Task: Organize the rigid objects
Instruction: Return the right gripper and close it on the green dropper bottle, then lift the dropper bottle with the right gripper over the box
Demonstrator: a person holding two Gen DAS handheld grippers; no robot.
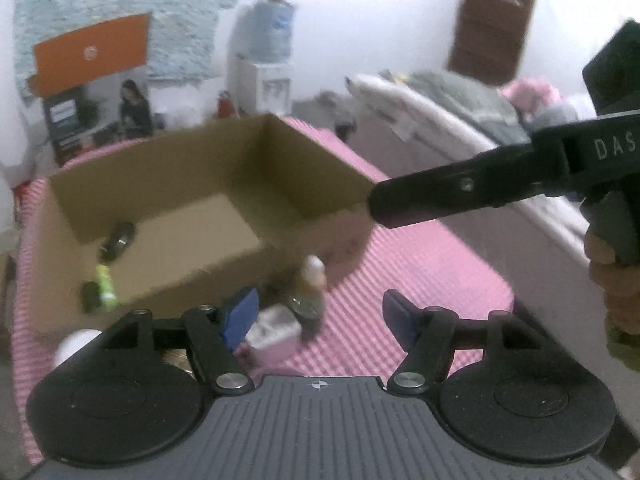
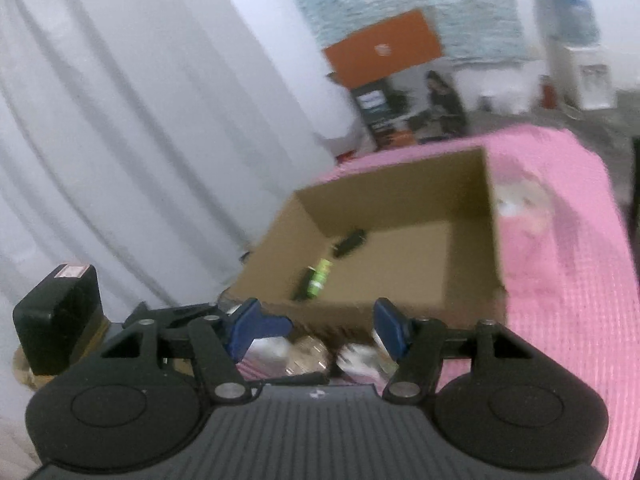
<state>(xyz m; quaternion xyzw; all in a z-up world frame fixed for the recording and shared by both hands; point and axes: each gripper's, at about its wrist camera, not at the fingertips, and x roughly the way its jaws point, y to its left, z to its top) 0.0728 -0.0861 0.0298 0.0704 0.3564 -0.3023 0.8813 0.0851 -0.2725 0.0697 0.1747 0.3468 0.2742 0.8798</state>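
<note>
An open cardboard box stands on a pink ribbed cover. Inside it lie a black object and a green-and-black one. My left gripper is open just in front of the box's near corner. A small bottle with a cream cap and a white-and-pink box stand beyond its blue pads, untouched. The right gripper's black finger reaches to the box's right corner. In the right wrist view my right gripper is open in front of the box, over several blurred small items.
White curtains hang to the left of the table. A black boxy block sits at the left edge of the right wrist view. An orange carton, a water dispenser and a bed lie beyond the table.
</note>
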